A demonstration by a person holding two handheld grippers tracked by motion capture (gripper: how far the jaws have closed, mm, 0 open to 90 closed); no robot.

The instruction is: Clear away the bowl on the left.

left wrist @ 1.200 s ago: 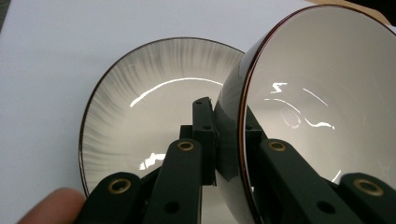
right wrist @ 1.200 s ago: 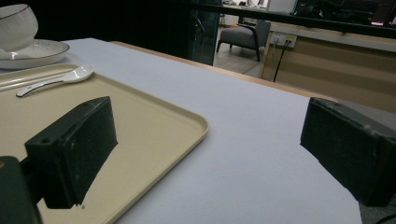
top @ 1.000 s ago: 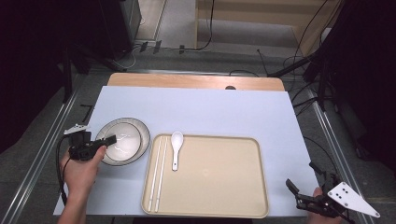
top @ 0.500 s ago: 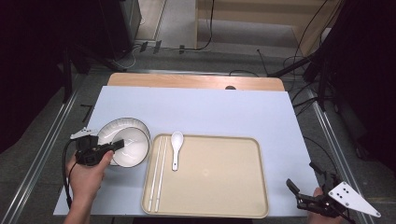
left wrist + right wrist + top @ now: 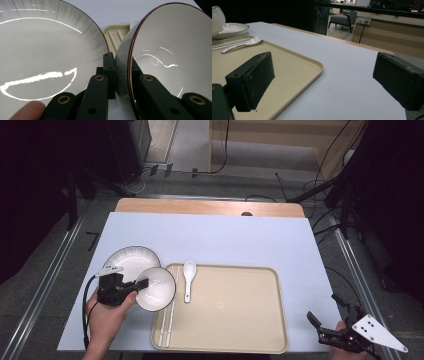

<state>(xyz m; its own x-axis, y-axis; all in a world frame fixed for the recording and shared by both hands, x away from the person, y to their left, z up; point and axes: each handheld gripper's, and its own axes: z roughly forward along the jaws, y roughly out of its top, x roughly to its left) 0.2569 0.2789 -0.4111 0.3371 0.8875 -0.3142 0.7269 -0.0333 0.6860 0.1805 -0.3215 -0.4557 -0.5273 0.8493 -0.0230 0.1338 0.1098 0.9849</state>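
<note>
The bowl (image 5: 156, 288) has come up off the plate (image 5: 129, 261) since a second ago and now hangs over the tray's (image 5: 240, 320) near-left edge, so the transfer looks underway. The left gripper (image 5: 141, 284) is clamped on its rim (wall between the jaws). Far across, the right gripper (image 5: 326, 329) gapes wide, holding nothing.
</note>
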